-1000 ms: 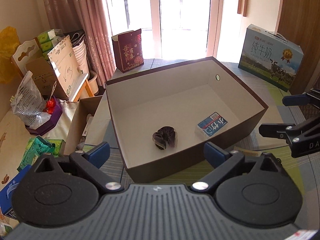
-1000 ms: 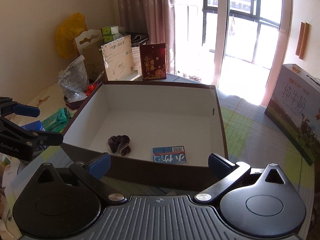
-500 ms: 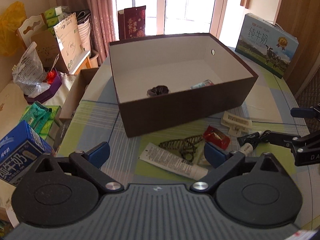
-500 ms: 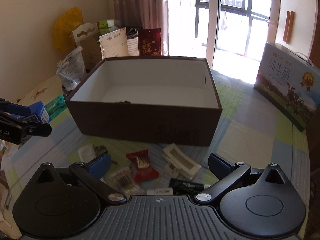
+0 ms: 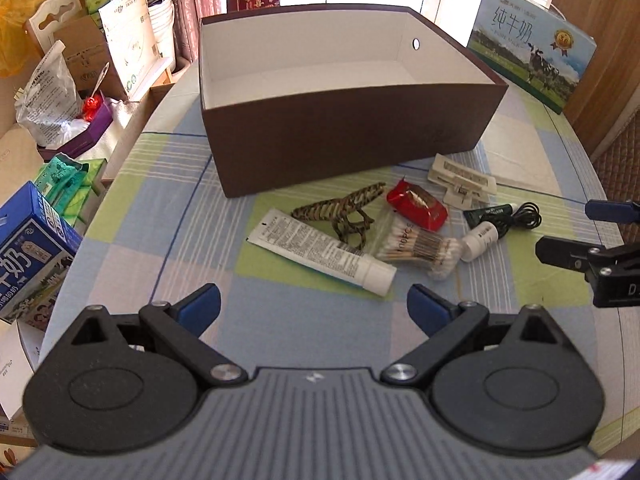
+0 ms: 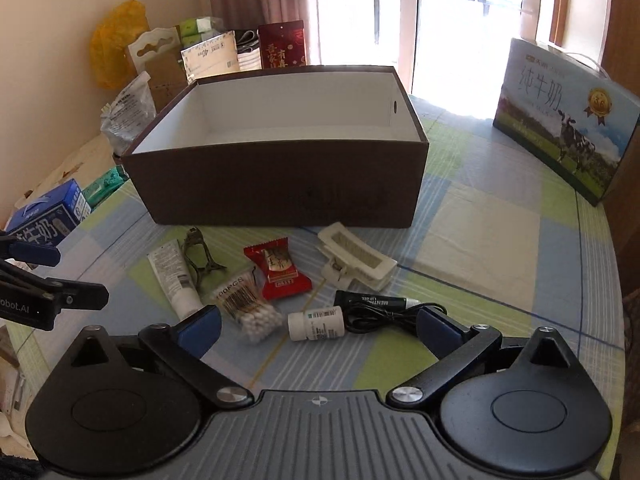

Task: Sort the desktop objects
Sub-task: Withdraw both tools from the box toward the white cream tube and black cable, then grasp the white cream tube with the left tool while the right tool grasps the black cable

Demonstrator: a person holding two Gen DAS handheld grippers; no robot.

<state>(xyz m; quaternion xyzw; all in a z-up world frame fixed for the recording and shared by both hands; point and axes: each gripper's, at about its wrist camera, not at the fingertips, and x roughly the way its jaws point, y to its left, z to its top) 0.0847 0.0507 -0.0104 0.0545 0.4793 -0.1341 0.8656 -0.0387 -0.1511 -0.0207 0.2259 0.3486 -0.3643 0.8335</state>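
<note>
Both grippers hover with jaws spread wide, gripping nothing, over the checked cloth desk [image 5: 132, 256].
The rectangular brown cardboard box [image 5: 344, 132], white-lined, fills the upper centre; below it lie a white tube [image 5: 320, 250], striped hair clip [image 5: 344, 208], glossy red candy wrapper [image 6: 280, 272], cotton swabs [image 6: 248, 308], ribbed cream clip [image 6: 360, 260] and small white bottle [image 6: 316, 323].

Brown box [image 5: 352, 136], white inside, open, upright on table. Before its near wall, a loose cluster: white tube [image 5: 320, 250] lying flat, striped hair claw [image 5: 344, 212], cotton swab pack [image 5: 416, 244], red candy [image 5: 418, 204], cream clip [image 5: 462, 184], small white bottle [image 5: 480, 240], dark tube [image 5: 488, 214], coiled black cable [image 5: 524, 216].
</note>
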